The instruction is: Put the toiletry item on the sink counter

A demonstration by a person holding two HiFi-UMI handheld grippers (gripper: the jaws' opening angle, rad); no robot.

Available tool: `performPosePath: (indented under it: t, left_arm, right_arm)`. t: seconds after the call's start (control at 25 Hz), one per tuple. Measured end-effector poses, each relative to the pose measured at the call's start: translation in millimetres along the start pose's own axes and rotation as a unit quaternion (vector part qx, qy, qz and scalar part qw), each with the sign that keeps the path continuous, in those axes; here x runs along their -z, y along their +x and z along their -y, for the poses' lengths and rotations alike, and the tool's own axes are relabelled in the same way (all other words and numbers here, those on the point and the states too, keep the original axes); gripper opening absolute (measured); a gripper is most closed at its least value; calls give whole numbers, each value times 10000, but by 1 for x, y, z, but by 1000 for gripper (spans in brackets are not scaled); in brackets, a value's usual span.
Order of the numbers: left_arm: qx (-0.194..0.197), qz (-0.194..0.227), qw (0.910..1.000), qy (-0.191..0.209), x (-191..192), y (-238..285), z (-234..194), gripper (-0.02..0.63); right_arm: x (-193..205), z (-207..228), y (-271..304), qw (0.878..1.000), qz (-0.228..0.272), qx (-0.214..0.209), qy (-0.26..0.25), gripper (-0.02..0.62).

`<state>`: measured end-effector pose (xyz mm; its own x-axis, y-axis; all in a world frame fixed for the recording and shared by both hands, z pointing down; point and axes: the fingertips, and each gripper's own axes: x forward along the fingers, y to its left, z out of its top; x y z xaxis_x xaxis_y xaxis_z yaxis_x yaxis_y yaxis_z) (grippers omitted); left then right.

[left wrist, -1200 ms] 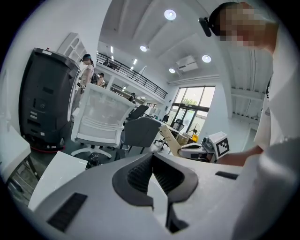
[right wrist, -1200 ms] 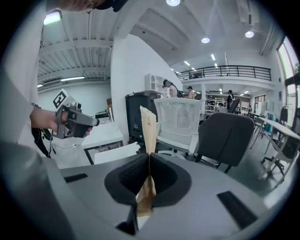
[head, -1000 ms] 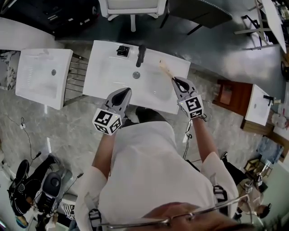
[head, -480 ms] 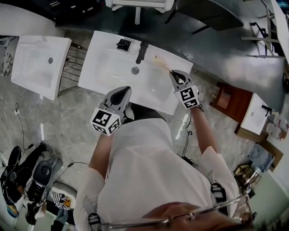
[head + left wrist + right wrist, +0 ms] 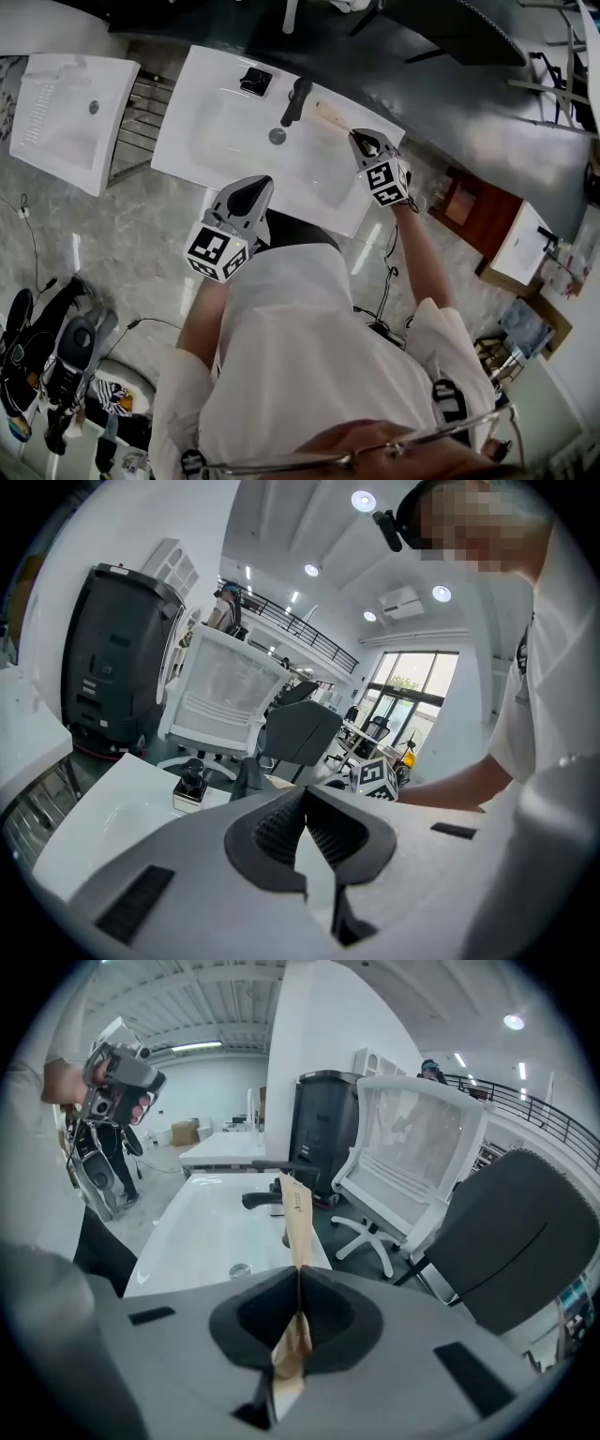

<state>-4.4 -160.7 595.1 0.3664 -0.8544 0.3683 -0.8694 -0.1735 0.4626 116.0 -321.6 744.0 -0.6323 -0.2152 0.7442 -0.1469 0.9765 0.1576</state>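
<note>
Flat tan sachet (image 5: 330, 116), pinched at its near end between the jaws of the right gripper (image 5: 362, 140), pads pressed hard against both faces, thin edge toward the camera in the right gripper view. Most of its length sticking out past the jaw tips, out over the back right part of the white sink counter (image 5: 319, 192), far end just beside the black faucet (image 5: 294, 100). Impossible to tell whether touching the counter or hanging just above it.

Round drain (image 5: 277, 136) in the basin, near the faucet's spout. Small black dispenser (image 5: 253, 82) on the counter's back edge, left of the faucet and apart from it.

Left gripper (image 5: 257, 185) over the counter's front edge, well apart from the sachet, jaws pressed together with nothing between them. Black-and-white marker cube (image 5: 219, 253) at its rear, close to the white shirt.

Further out: second sink (image 5: 56, 98) to the left, metal rack (image 5: 141, 112) between the two counters, marbled grey floor (image 5: 112, 253) beneath. Behind the counter, in the right gripper view, a tall black bin (image 5: 323, 1124), a white mesh-backed chair (image 5: 417, 1157) and a dark chair (image 5: 520, 1232) nearer the camera
</note>
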Motion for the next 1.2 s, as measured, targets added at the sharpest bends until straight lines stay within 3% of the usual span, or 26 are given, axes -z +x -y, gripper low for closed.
performPosePath:
  t: [0.64,1.2]
  left_arm:
    - [-18,-142,9998,-105,14,21,-4,3]
    - [-179,-255,9991,-289,31,22,-14,3]
  right_arm:
    - [49,8,66,9973,-636,-293,-216,12]
    - [87,15,107,9925,-1142,-270,-342,18]
